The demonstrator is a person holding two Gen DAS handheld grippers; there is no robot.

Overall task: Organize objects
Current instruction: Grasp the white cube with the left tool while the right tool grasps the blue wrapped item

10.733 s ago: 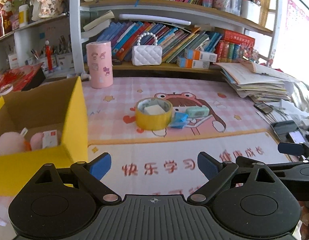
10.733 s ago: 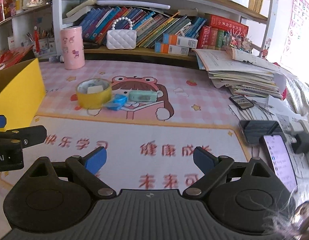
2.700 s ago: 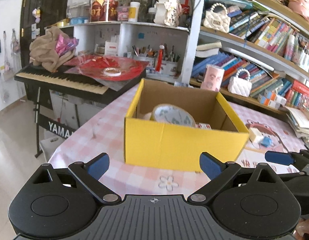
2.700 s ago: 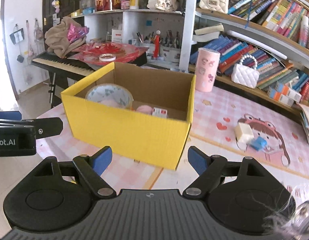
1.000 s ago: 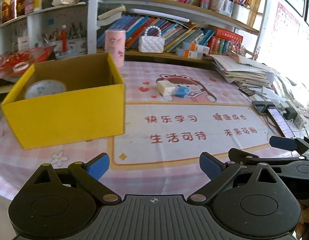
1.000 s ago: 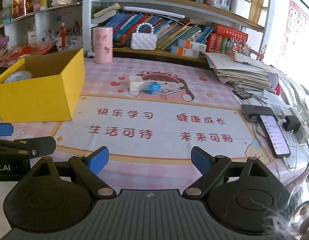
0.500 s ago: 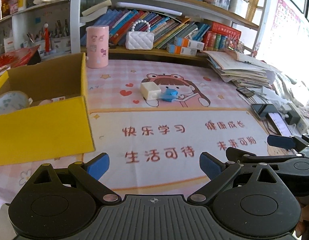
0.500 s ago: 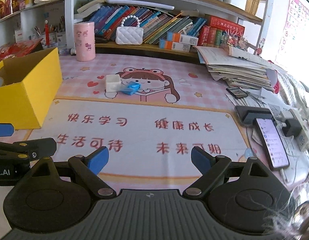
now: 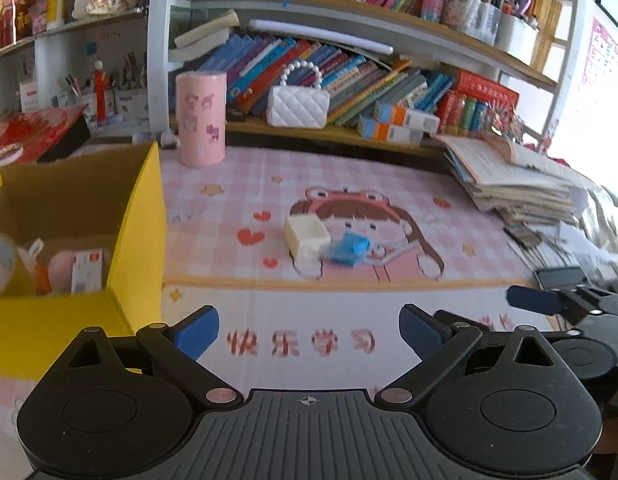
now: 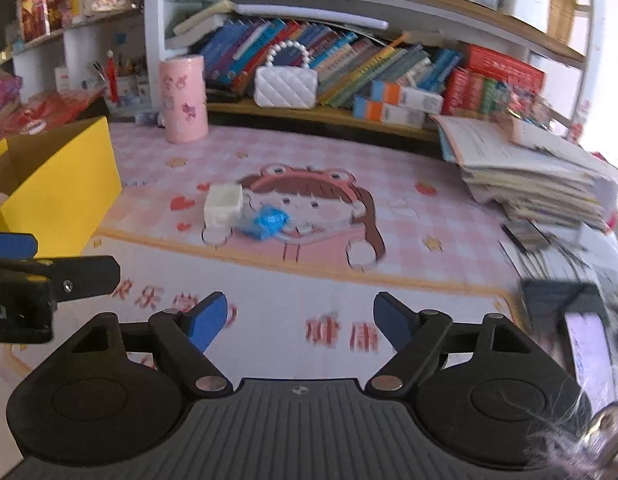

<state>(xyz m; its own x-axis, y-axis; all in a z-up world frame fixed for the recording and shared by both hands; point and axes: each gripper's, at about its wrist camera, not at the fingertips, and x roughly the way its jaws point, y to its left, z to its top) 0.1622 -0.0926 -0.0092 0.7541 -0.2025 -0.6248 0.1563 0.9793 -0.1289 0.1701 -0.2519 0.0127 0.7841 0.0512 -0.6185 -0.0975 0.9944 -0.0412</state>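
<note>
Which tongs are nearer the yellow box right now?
Left. The left tongs sit right beside the yellow box, whose corner is at their left finger. The right tongs are further right, with the box off to their left.

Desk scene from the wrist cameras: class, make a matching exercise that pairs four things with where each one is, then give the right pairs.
Things:
1. cream block
2. pink cylinder
3. white quilted purse
4. yellow box

Places:
A. on the wooden shelf in front of the leaning books
B. at the left of the desk, open on top, with small things inside
C. on the cartoon girl picture, beside the blue wrapped piece
D. upright at the back of the pink checked mat

Pairs: 1-C, 2-D, 3-A, 4-B
</note>
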